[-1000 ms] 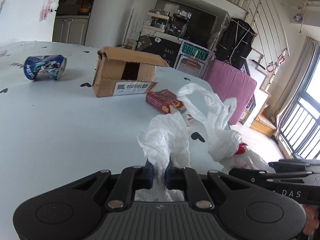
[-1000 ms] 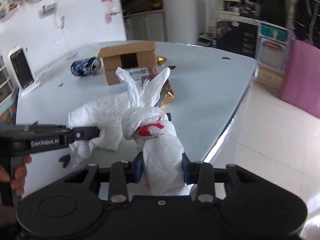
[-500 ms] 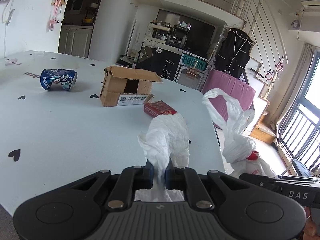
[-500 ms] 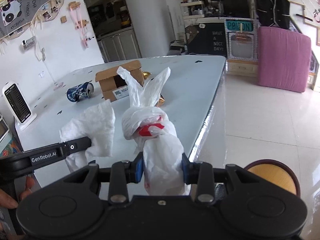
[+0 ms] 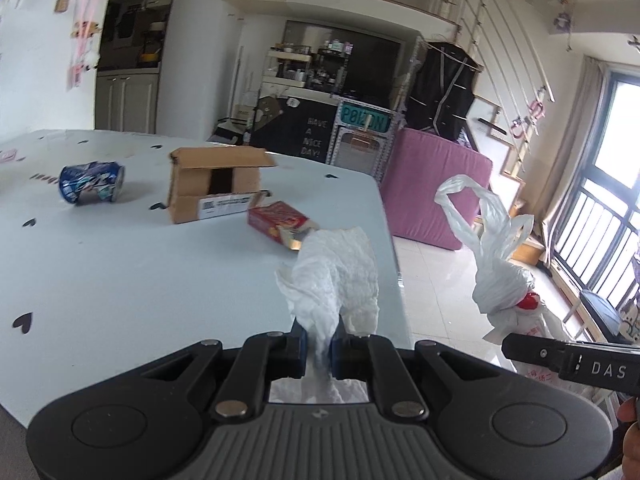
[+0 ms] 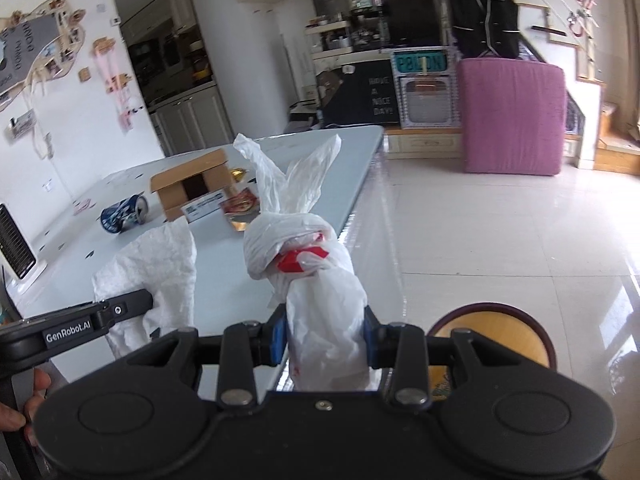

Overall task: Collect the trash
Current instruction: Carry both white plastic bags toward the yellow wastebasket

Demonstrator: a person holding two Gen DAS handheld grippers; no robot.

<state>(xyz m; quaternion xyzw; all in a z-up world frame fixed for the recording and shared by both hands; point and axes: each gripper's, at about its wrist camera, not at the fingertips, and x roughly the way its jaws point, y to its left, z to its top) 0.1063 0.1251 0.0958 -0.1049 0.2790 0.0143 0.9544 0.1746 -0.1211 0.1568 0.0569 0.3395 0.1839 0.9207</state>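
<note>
While L jaws pinch tissue (image 5: 336,276), R jaws clamp knotted bag (image 6: 316,280)

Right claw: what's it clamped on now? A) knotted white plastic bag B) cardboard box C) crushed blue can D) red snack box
A: the right claw is shut on the knotted white plastic bag, while the blue can, cardboard box and red snack box lie on the table.

Crumpled tissue (image 5: 336,276) in left hand-held gripper (image 5: 319,347)
</note>
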